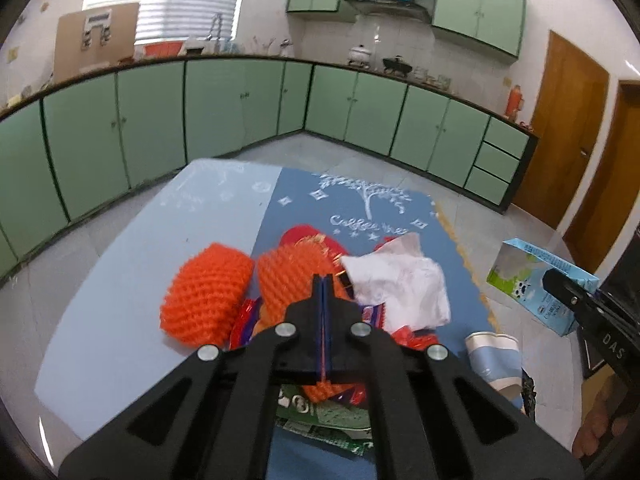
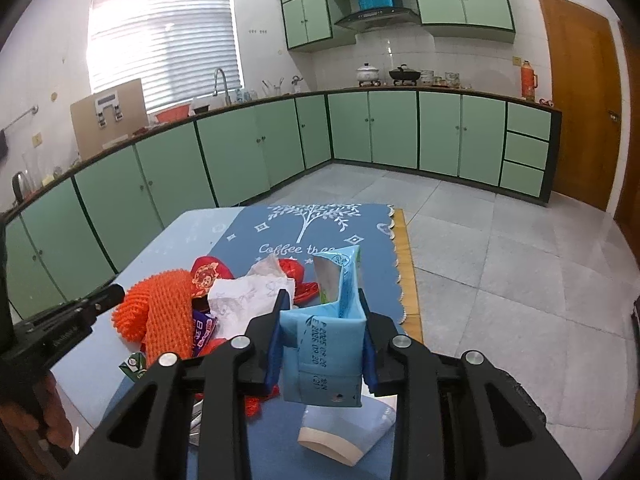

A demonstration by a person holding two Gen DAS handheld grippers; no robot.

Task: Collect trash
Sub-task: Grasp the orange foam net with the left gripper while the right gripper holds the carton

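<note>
A pile of trash lies on a blue table mat (image 1: 304,208): two orange foam fruit nets (image 1: 208,292), crumpled white tissue (image 1: 400,284), red wrappers (image 1: 308,236), a green packet (image 1: 320,416) and a tipped paper cup (image 1: 494,356). My left gripper (image 1: 322,280) is shut with nothing between its fingers, over the second orange net. My right gripper (image 2: 324,308) is shut on a light blue milk carton (image 2: 324,356), held above the paper cup (image 2: 344,432) at the pile's right. The carton also shows in the left wrist view (image 1: 536,284).
The pale blue table (image 1: 132,280) stands on a grey tiled floor (image 2: 500,272). Green cabinets (image 2: 400,132) line the walls behind. Wooden doors (image 2: 580,100) are at the right. The table's right edge is beside the mat's scalloped border (image 2: 400,264).
</note>
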